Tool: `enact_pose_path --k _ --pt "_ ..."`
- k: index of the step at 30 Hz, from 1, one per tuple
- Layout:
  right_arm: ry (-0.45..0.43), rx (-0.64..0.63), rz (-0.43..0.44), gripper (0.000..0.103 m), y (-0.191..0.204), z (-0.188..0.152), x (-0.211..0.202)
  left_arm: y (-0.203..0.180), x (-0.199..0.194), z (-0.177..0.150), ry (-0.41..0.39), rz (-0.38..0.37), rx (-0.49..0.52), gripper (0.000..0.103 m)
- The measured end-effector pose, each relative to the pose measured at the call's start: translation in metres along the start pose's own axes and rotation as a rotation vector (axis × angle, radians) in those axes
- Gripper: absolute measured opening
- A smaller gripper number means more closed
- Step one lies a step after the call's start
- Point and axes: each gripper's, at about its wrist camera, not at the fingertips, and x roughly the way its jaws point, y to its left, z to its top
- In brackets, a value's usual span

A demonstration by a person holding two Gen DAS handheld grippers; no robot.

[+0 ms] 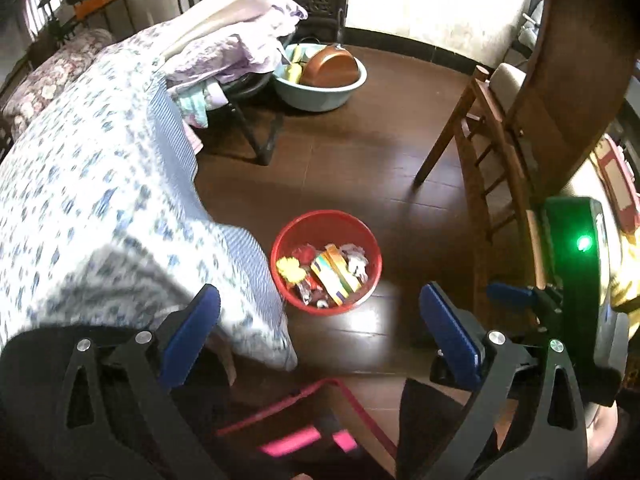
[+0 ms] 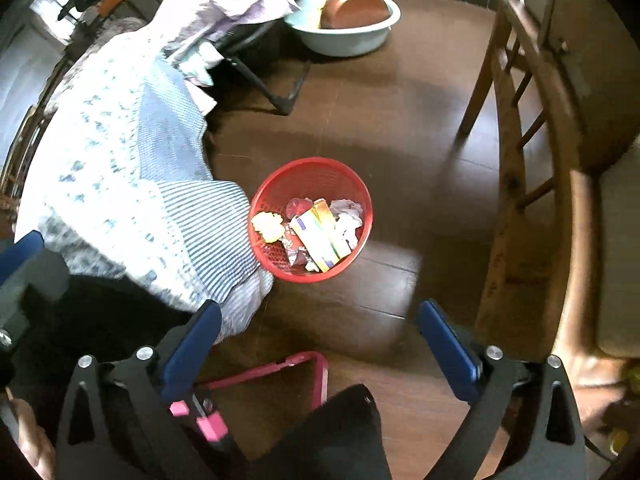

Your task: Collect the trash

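Both grippers' jaws spread wide, empty, above red basket (image 2: 280, 188) w/ trash (image 2: 316, 236).

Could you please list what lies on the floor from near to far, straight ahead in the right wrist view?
Pink folding frame → red mesh basket with wrappers and cartons → black stand leg → pale green basin holding a brown pan.

Red basket (image 2: 276, 188), blue-floral bedspread (image 1: 80, 184) (striped edge), pale-blue basin (image 1: 320, 96), dark floor (image 1: 360, 160)

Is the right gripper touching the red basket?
Apart. The right wrist view shows bare floor between the right gripper and the red basket.
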Motion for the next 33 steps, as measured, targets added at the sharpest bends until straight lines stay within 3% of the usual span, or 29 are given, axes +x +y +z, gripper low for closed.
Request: enact_pose_path --k 10,33 --pt "-0.070 -0.058 0.022 0.097 0.011 -0.016 -0.043 -0.003 -0.038 -0.023 -0.050 0.041 -0.048 0.096" --pt "-0.066 -0.058 0.033 0.097 0.014 -0.016 -0.044 0.001 -0.040 -0.020 -0.055 0.024 -0.077 0.096"
